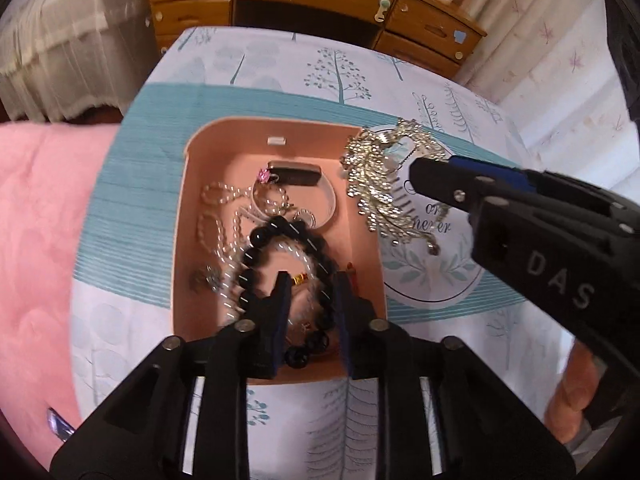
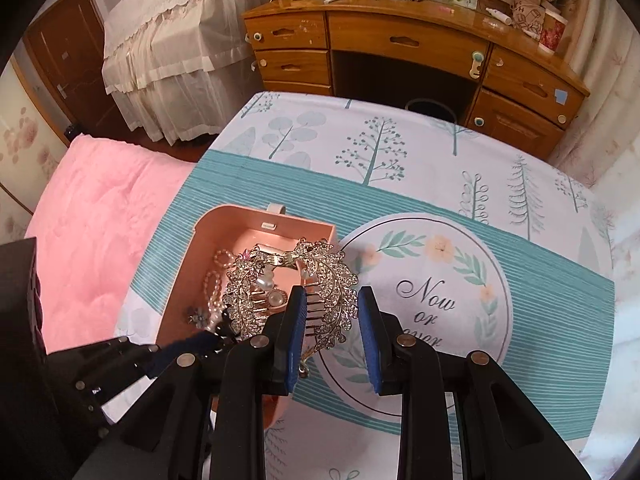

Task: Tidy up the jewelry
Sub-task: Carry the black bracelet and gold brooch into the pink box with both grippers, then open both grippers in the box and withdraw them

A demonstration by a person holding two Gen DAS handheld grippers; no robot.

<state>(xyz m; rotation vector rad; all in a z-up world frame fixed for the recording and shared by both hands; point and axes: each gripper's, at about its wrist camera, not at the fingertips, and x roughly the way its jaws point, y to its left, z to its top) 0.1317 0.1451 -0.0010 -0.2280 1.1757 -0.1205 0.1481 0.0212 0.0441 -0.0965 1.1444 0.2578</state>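
Rhinestone comb (image 2: 334,280) poised at the pink box (image 1: 182,208)
Right gripper (image 2: 330,320) clasps it over the box's right rim, mid-frame; left gripper (image 1: 312,300) hangs unclenched above the black bracelet (image 1: 256,256): lower gently, clear of pearls (image 1: 216,194)

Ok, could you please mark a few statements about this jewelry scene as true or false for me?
1. The black bead bracelet lies inside the pink box. True.
2. The pink box holds nothing else. False: pearl strands lie in it too.
3. The sparkly hair comb sits between the right gripper's jaws. True.
4. The tablecloth is plain red. False: it is white and teal with trees.
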